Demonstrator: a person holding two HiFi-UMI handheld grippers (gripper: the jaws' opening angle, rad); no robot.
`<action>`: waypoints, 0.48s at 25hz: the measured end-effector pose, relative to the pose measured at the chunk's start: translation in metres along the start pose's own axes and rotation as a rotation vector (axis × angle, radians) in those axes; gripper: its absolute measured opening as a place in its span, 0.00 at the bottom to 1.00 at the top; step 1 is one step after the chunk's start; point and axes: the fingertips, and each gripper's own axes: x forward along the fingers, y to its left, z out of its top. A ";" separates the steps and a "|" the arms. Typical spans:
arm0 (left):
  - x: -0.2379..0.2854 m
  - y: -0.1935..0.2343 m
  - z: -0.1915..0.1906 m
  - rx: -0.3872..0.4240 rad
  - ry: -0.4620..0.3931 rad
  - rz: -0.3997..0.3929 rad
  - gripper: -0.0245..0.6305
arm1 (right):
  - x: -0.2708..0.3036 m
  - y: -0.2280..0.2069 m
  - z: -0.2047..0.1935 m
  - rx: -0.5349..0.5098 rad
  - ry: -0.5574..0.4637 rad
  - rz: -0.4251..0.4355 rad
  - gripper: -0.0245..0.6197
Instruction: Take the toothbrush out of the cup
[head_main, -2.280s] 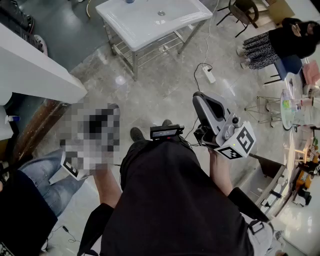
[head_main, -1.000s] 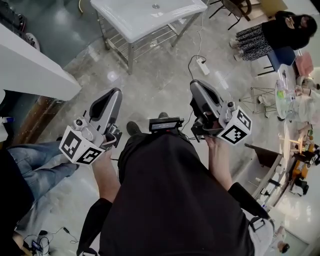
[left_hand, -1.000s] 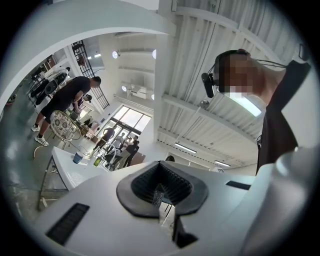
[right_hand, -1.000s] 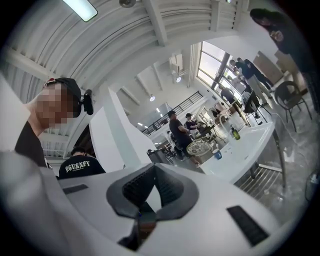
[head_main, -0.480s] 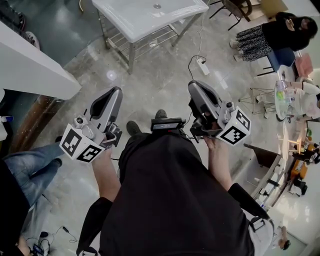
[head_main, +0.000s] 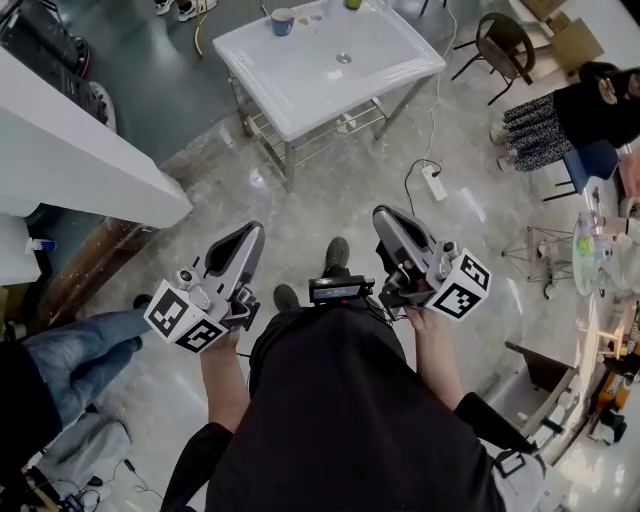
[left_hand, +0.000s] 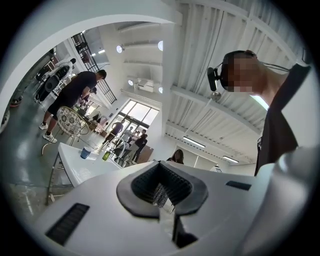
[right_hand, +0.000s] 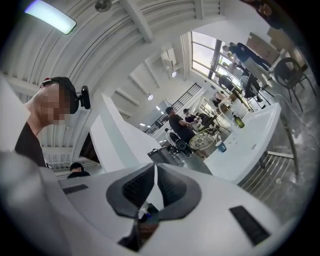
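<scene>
1. The left claw (head_main: 248, 236) was pressed together, pinching nothing, out in front of the person's body
2. The right claw (head_main: 386, 218) was likewise pressed together on nothing
3. The blue cup (head_main: 283, 21) stood on the white surface (head_main: 300, 85), well apart from both claws; the toothbrush was too small to make out

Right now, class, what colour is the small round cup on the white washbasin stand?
Blue; the small round cup shows best in the head view.

Far cup too small to read
The blue cup (head_main: 283, 21) on the far white table (head_main: 300, 80) is too small to show its contents; a green thing (head_main: 352, 4) to its right is cut off by the top edge.
</scene>
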 end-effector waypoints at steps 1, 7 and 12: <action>0.013 0.004 0.000 -0.010 0.008 0.006 0.05 | 0.003 -0.011 0.008 0.006 -0.003 0.006 0.05; 0.094 0.031 0.003 -0.081 0.038 0.061 0.05 | 0.014 -0.083 0.058 0.037 -0.023 0.033 0.05; 0.144 0.046 -0.009 -0.099 0.070 0.078 0.05 | 0.005 -0.137 0.079 0.062 -0.038 0.012 0.06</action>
